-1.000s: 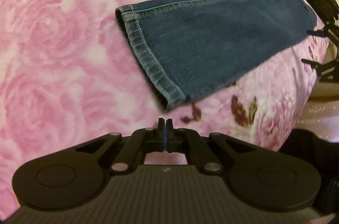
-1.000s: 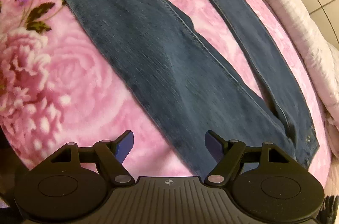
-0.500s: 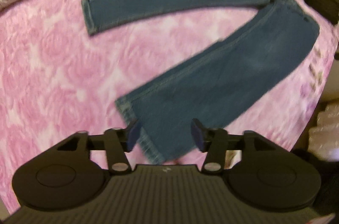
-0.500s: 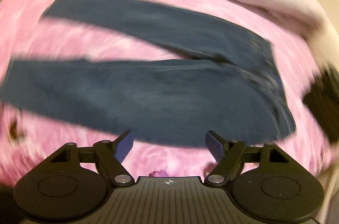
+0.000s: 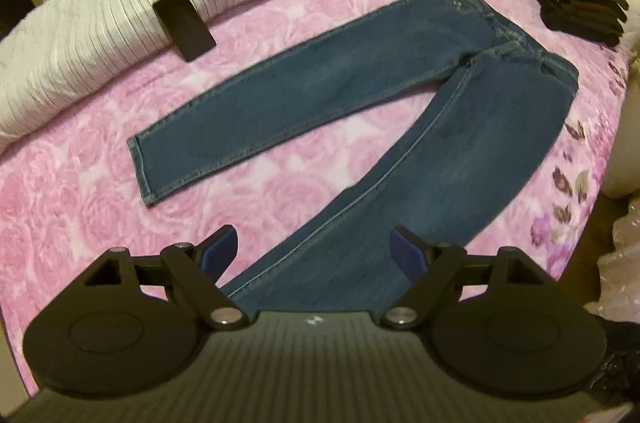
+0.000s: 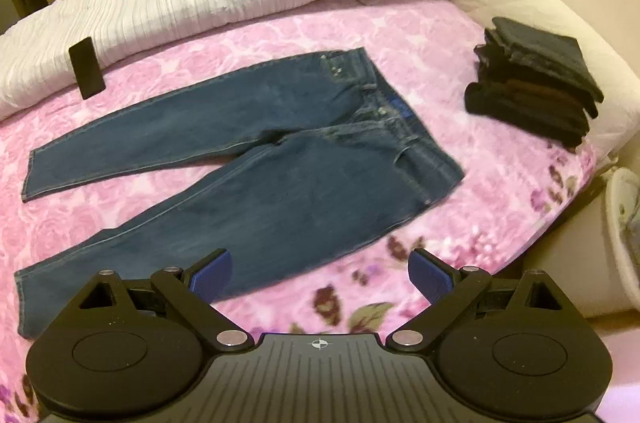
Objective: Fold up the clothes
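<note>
Blue-padded left gripper (image 5: 312, 251), right gripper (image 6: 320, 275) angled down over jeans (image 5: 400, 143); fingers just widened, empty.

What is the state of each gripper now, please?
Left gripper: open, holding nothing; it has just been opening.
Right gripper: open, holding nothing; it has just been opening.

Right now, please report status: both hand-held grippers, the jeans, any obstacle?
Left hand-held gripper and right hand-held gripper open, jaws just widened, nothing between. Jeans flat on pink blanket, legs spread, unfolded. Black phone and dark folded stack apart from jeans.
</note>
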Demonstrator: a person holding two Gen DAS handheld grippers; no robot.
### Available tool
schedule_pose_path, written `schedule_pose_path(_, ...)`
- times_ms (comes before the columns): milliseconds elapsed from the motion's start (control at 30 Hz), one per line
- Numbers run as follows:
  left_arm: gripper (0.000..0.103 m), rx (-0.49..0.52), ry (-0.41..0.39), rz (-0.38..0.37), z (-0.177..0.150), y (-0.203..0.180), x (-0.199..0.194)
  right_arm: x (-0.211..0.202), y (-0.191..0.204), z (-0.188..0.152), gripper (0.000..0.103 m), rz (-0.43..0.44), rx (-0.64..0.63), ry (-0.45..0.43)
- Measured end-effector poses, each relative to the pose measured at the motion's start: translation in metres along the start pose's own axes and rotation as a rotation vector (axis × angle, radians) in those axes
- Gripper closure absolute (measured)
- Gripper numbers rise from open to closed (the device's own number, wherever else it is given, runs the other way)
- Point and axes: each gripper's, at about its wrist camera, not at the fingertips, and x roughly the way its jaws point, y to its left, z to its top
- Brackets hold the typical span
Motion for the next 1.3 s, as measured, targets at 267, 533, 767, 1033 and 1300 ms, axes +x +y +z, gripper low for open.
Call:
schedule_pose_path(267, 0.023, -0.121, -0.022, 0.107, 0.012, -0.089, -0.022, 0.008, -0.076, 0.015, 0.007, 0.117, -0.091, -0.024)
schedule_pose_path(533, 0.023, -0.246, 0.019, 0.179, -0.004, -0.179, -0.044, 0.016, -0.149, 0.022, 0.007, 0.202, -0.171, -0.016)
schedule_pose_path(767, 0.023, -0.254, 0.043, 0.209, -0.01, -0.212, -0.052, 0.024, -0.178, 0.028, 0.007, 0.244, -0.18, -0.02)
schedule_pose_path(1033, 0.023, -0.279, 0.02, 0.24, -0.001, -0.216, -0.06, 0.032, -0.18, 0.044, 0.007, 0.278, -0.202, -0.021)
schedule_pose_path(1300, 0.023, -0.301, 0.03, 0.26, -0.006, -0.214, -0.061, 0.04, -0.168, 0.052, 0.007, 0.301, -0.228, -0.021)
